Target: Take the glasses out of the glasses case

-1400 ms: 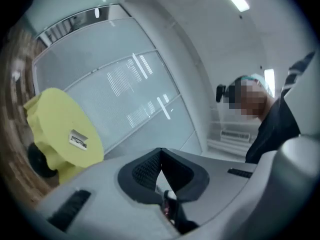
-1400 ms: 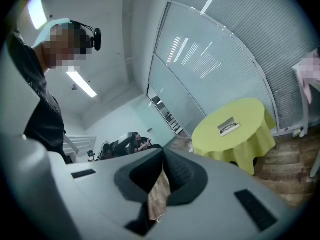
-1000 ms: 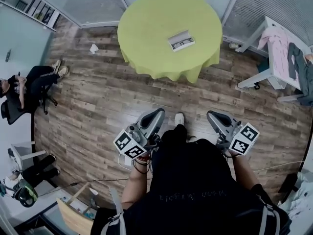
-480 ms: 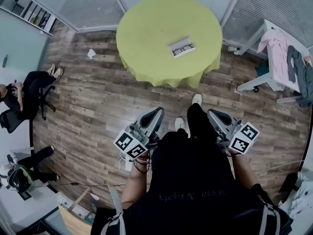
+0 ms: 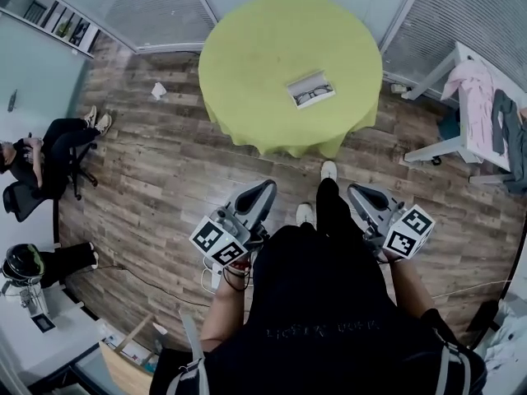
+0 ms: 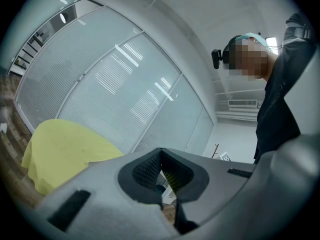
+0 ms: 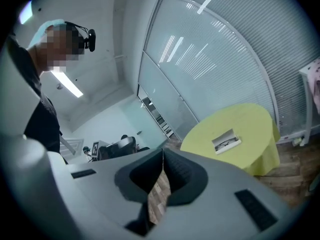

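The left gripper (image 5: 265,189) and right gripper (image 5: 356,192), smooth grey moulded plastic, are both closed tip to tip on nothing. At upper centre, the flat rectangular glasses case (image 5: 310,89) lies open on the round yellow-green clothed table (image 5: 255,48), with the dark-framed glasses (image 5: 314,95) inside.

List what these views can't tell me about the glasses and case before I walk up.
1. Glasses in the open glasses case: too small in the head and right gripper views to tell whether they are folded.
2. Left gripper view: the case does not show; the left tool covers part of the yellow table.
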